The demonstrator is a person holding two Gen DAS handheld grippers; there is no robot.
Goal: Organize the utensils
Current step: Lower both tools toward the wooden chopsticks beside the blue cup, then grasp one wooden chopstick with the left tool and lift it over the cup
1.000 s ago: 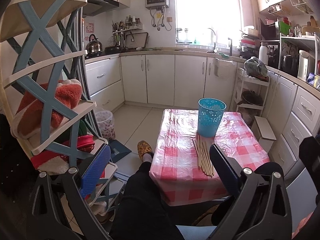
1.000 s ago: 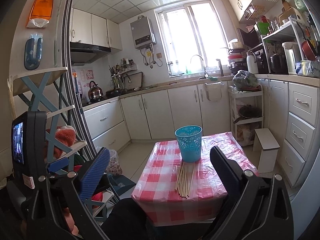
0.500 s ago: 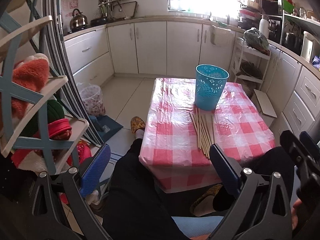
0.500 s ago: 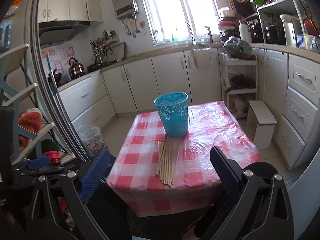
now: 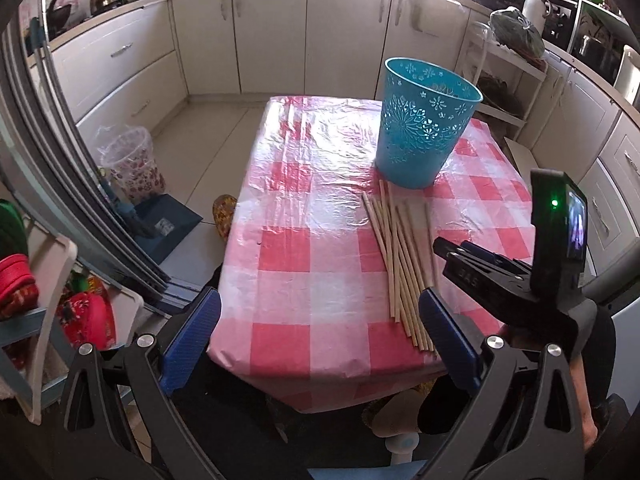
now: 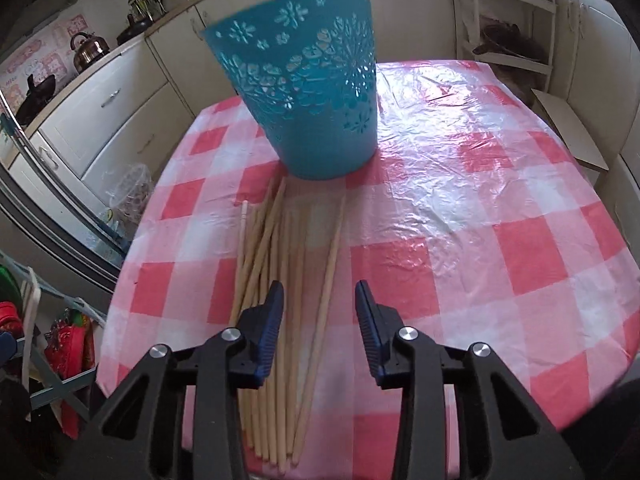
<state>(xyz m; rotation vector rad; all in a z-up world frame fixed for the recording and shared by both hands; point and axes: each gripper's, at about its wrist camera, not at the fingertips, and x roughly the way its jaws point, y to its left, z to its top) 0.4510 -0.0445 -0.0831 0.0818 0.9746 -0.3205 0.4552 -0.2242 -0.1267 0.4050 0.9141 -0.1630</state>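
Several wooden chopsticks [image 5: 400,256] lie in a loose bundle on the red-checked table [image 5: 304,208], in front of a turquoise perforated basket [image 5: 426,122]. My left gripper [image 5: 316,340] is open and empty, hanging over the table's near edge. My right gripper [image 6: 320,320] is open, low over the near ends of the chopsticks [image 6: 280,300], with the rightmost stick between its jaws, not gripped. The basket [image 6: 308,80] stands just beyond. The right gripper also shows in the left wrist view [image 5: 444,246], beside the bundle.
White kitchen cabinets [image 5: 272,32] line the far wall. A small lined waste bin [image 5: 132,164] stands on the floor left of the table. A shelf rack [image 5: 36,300] with red items is at the near left. A white stool [image 6: 568,128] stands right of the table.
Both grippers have moved forward and down toward the table. The right gripper has come down over the chopsticks and its jaws have narrowed; the left stays wide open.
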